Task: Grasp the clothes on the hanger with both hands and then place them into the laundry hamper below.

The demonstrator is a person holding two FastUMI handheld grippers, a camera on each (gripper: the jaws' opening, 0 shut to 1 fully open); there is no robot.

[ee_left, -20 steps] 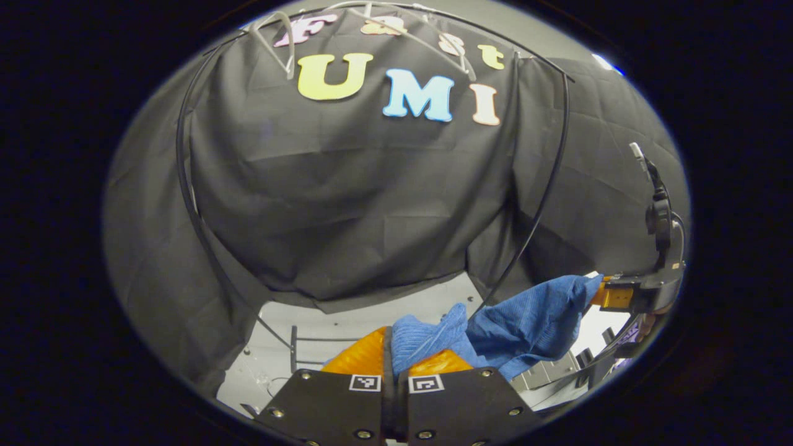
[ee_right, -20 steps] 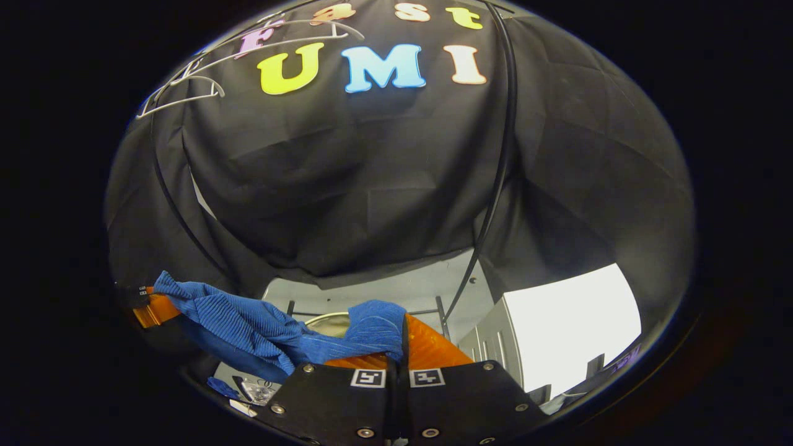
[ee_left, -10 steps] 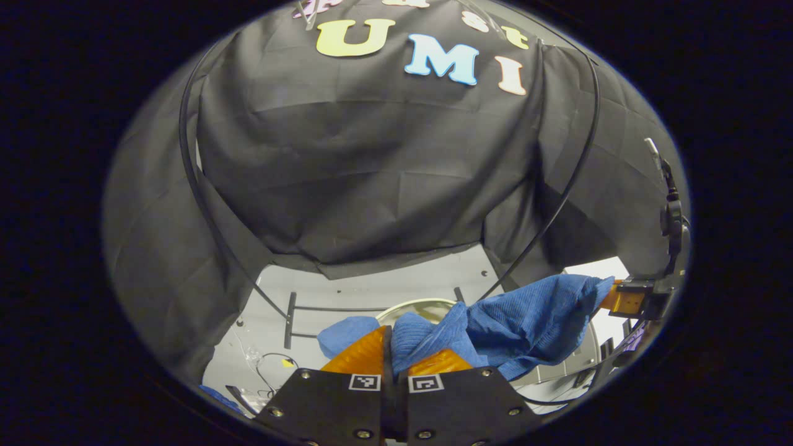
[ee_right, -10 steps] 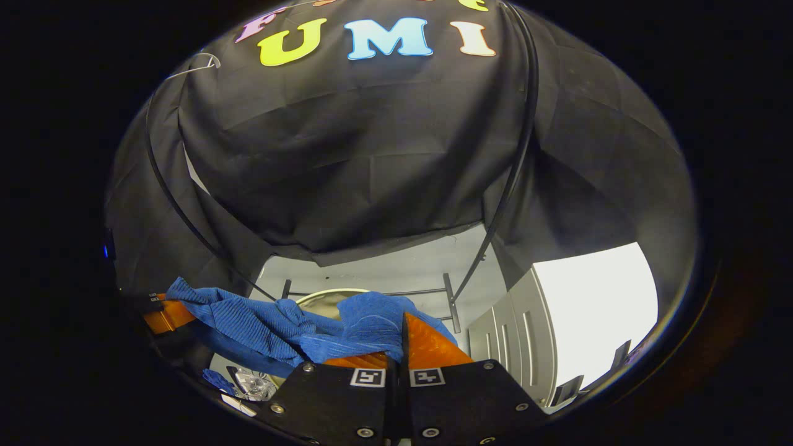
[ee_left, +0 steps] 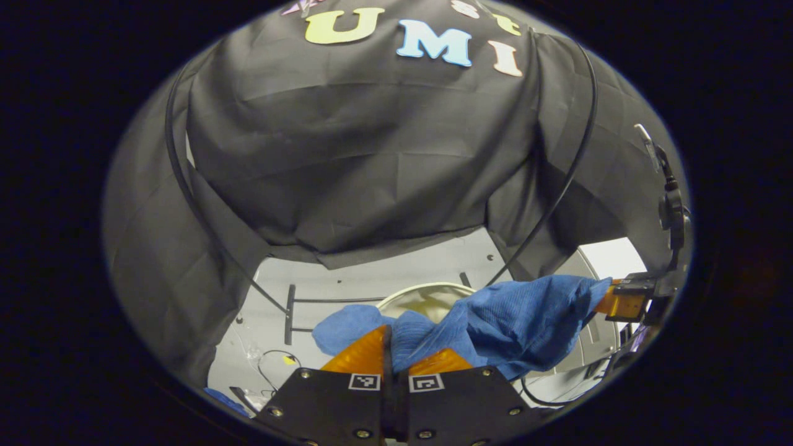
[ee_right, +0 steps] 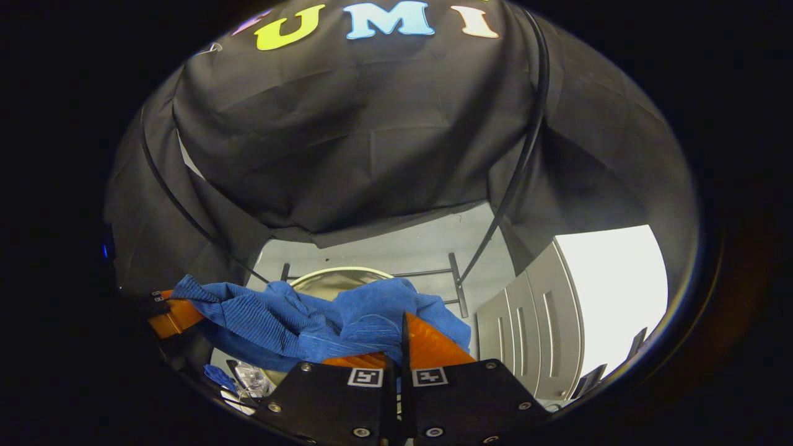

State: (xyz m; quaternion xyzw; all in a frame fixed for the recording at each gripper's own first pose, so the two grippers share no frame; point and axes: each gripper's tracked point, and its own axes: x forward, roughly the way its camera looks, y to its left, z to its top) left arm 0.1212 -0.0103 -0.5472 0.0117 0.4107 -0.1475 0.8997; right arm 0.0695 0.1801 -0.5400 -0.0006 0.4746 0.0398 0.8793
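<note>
Sinking lower than a second ago, the blue garment hangs stretched between the left gripper and right gripper, each clamped on a corner. It now hovers over the hamper's rim, so I'd judge release is near.

**Ribbed blue knit over a smooth pale hamper, matt black cloth behind**

The blue garment was a soft cloth with fine ribbing, matt, rumpled in folds across the lower middle of both views. The laundry hamper beneath it showed a smooth pale rim with a slight sheen. The booth's wall was matt black cloth, creased and sagging. Thin black poles bowing across it looked smooth and faintly glossy. The floor was a smooth, pale, matt sheet. At lower right of the right gripper view, a grey cabinet looked like smooth painted metal with pressed grooves.
</note>
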